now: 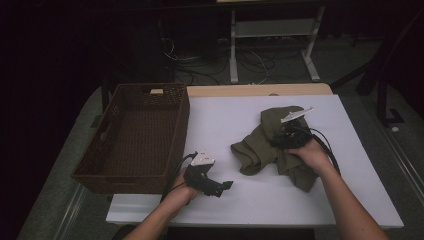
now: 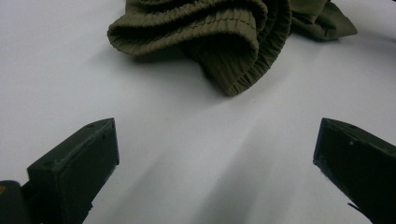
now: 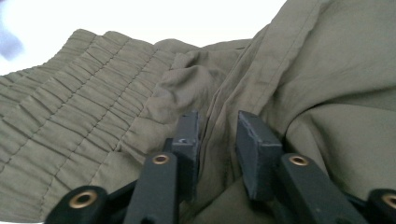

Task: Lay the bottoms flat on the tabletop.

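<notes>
Right of centre in the high view, the right gripper [image 3: 218,135] is pinching a fold of the olive garment [image 1: 270,142], probably to lift it toward the basket [image 1: 107,150] at left. The left gripper [image 1: 220,187] is waiting low on the table [image 1: 225,120], jaws apart and holding nothing.

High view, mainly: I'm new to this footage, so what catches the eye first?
A crumpled olive-green garment lies right of centre on the white table, with the right gripper set into it, a fold of fabric between its fingers. A dark brown wicker basket stands at the table's left edge, and the left gripper waits open beside it.
</notes>
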A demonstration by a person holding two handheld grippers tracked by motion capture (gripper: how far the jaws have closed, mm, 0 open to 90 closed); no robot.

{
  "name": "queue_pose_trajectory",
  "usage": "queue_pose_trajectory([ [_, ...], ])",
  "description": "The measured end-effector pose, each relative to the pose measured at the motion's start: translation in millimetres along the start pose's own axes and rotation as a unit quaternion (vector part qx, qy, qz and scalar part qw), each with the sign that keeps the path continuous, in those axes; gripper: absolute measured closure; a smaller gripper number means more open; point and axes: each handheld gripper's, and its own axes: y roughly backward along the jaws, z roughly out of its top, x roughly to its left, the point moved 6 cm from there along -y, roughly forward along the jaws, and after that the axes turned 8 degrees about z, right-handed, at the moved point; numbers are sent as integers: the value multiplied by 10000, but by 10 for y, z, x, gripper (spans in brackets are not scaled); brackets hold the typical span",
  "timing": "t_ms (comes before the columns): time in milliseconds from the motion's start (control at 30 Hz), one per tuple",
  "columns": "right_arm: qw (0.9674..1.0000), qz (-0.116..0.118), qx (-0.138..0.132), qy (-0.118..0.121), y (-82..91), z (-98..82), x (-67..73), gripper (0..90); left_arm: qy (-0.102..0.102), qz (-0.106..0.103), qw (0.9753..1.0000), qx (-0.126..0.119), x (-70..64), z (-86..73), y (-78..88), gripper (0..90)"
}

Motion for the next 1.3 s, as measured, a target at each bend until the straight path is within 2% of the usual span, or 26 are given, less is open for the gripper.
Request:
queue_pose_trajectory([
  [267,9999,12,35,125,1,-9,1,858,44,31,10000,38,17,-5,-8,0],
  [567,9998,0,-157,114,95,15,-16,870,93,7,10000,34,31,-1,1,0],
  [1300,9979,-113,-625,100,451,37,-83,872,54,59,10000,9,43,5,8,0],
])
